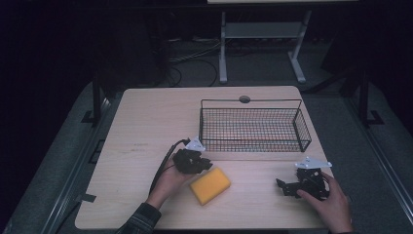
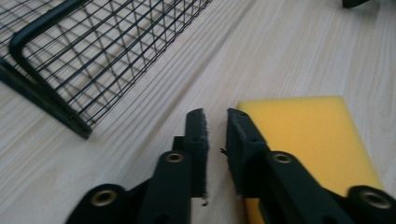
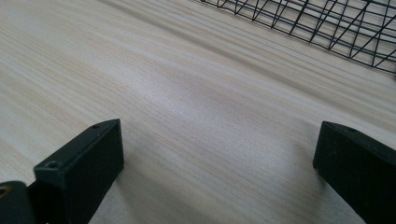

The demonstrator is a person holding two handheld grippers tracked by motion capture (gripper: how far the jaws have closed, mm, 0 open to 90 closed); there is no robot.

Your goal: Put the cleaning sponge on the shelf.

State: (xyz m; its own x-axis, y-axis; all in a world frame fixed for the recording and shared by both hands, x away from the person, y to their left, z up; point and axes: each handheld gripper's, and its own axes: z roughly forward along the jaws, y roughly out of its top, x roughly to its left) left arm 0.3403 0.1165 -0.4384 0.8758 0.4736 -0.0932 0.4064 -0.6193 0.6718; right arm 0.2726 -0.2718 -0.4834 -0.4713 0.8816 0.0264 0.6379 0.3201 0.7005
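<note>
High view. My left claw (image 1: 203, 163) lies low on the pale wood table (image 1: 146, 126), at 11 o'clock of the yellow sponge (image 1: 210, 185) and just beside its near corner. My right claw (image 1: 282, 185) rests at 3 o'clock of the sponge, well apart from it. The black wire basket (image 1: 253, 127) stands at 12 o'clock, toward the table's far edge. No brand, label or writing readable anywhere. Room dark; grey floor, cables and a white stand's legs beyond the table.

Left gripper view. Jaws narrow, a slim gap between the pads, nothing in it. The sponge (image 2: 308, 135) lies flat at 2 o'clock of the tips, its edge just beside the right-hand jaw; touching or not, I cannot tell. Basket (image 2: 46, 100) corner at 10 o'clock. Wood grain runs in long diagonal streaks.

Right gripper view. Jaws wide, bare table (image 3: 196, 107) between them. Basket (image 3: 336, 28) mesh at 1 o'clock.
</note>
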